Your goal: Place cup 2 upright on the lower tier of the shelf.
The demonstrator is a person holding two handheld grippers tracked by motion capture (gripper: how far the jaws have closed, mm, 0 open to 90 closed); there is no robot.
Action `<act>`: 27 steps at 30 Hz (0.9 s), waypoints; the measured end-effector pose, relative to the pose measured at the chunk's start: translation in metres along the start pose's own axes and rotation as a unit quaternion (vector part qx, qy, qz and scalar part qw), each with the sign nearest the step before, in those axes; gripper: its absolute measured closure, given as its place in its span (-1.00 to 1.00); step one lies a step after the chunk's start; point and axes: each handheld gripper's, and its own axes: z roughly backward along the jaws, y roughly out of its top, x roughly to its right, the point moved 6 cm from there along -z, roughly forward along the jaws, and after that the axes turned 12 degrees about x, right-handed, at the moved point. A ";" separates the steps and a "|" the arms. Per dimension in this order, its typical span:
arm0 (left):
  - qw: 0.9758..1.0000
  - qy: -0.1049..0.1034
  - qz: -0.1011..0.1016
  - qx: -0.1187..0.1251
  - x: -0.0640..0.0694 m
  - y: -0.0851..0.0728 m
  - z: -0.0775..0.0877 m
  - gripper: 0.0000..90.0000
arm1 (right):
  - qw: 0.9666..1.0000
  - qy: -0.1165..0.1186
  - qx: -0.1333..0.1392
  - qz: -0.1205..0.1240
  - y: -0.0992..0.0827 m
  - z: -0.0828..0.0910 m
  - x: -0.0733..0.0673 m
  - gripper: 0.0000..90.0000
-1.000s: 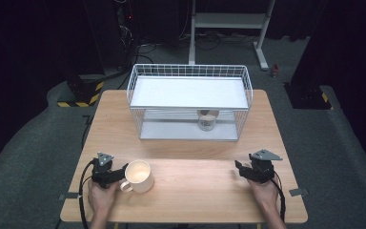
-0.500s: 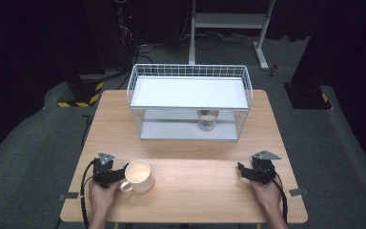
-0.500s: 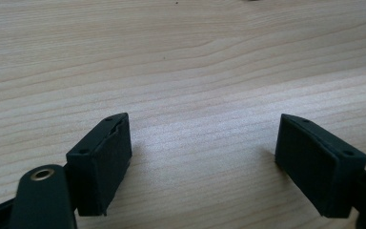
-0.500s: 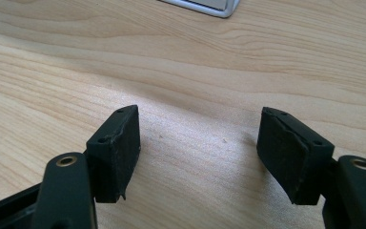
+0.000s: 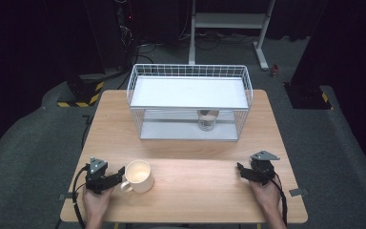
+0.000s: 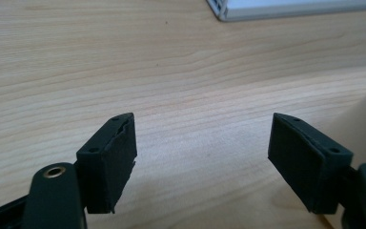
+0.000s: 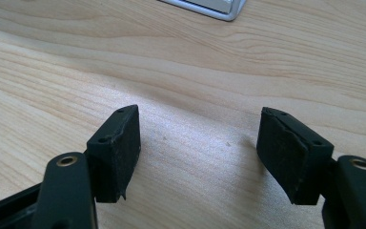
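The cream ceramic mug (image 5: 138, 175) stands near the left front of the pale wooden worktop (image 5: 195, 157) — just right of the left tongs (image 5: 119, 172), whose jaws have just been closing, nothing between them. The right tongs (image 5: 240, 168) gape open over bare wood.

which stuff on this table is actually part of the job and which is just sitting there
In the job:
- cream mug, by the left gripper, whose open jaws have just been closing with nothing between them
- left gripper

Just sitting there:
- white wire rack at the table's far side
- small jar on the rack's lower shelf
- right gripper, open over bare wood
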 end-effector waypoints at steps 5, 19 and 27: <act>1.000 -0.015 0.014 0.022 -0.003 0.004 0.024 -0.57 | 1.000 0.003 0.000 0.004 0.000 0.000 0.000 -0.30; 0.994 -0.089 0.009 0.059 0.021 0.010 0.056 -0.79 | 1.000 0.001 0.001 0.008 0.000 0.000 -0.001 -0.30; 0.992 -0.117 -0.021 0.047 0.042 0.011 0.060 -0.89 | 1.000 -0.001 0.001 0.007 0.000 0.000 -0.001 -0.30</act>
